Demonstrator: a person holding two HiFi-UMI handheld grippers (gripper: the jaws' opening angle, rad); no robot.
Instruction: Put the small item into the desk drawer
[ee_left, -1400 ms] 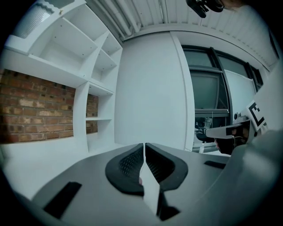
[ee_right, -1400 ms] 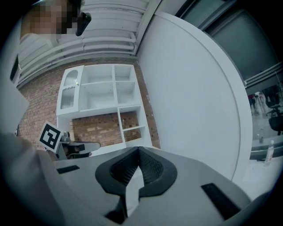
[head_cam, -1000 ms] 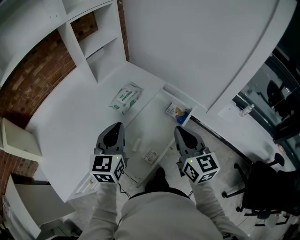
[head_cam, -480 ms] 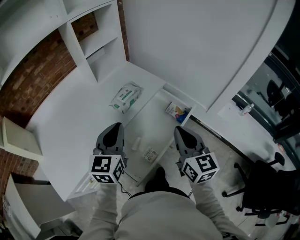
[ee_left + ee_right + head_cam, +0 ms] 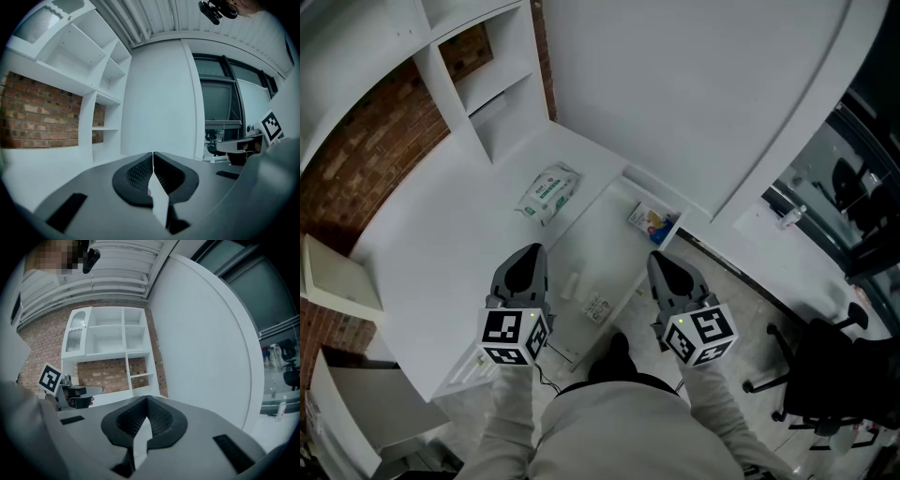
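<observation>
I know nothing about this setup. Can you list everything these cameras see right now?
desk: one, white, under the grippers
drawer: one, white, pulled open between the grippers
wipes pack: one, white and green, on the desk beside the drawer
colourful packets: count unclear, blue and yellow, at the drawer's far end
small white item: one, in the drawer
printed item: one, white with dark print, at the drawer's near end
shelf unit: one, white, against the brick wall
office chair: one, black, on the floor at the right
left gripper: one, grey, shut, empty
right gripper: one, grey, shut, empty
</observation>
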